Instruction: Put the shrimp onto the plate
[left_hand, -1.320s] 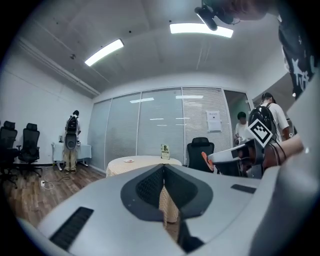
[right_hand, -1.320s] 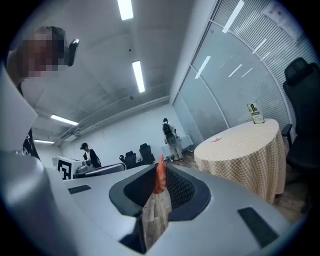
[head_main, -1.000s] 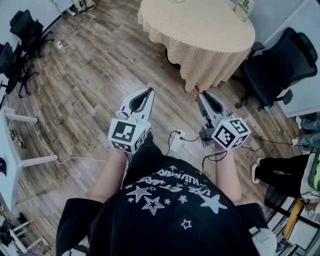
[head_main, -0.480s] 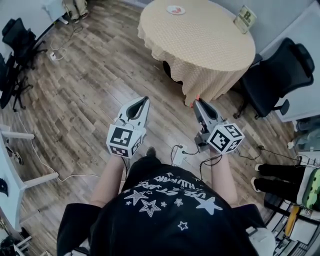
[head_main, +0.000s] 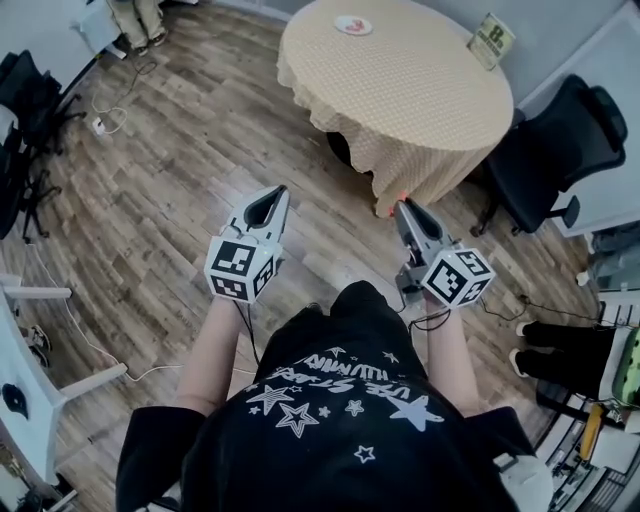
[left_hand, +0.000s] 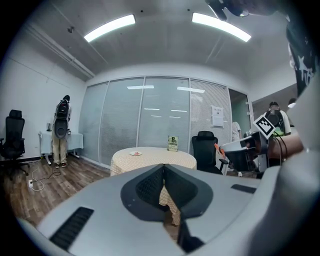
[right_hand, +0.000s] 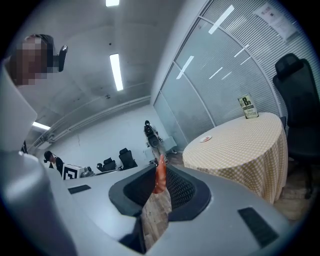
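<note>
- Person has stepped forward; the round surface is now nearer and fuller in the head view than a second ago.
- Right gripper is clamped on the shrimp, whose orange body sticks up past the jaw tips.
- Left gripper has its jaws pressed together, with nothing between them.
- Plate sits well ahead of the right gripper, on the far part of the surface.
- Carry phase, I judge; placing not yet started.

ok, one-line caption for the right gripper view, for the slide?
Right gripper shut on an orange shrimp, facing the round table that carries the plate.
</note>
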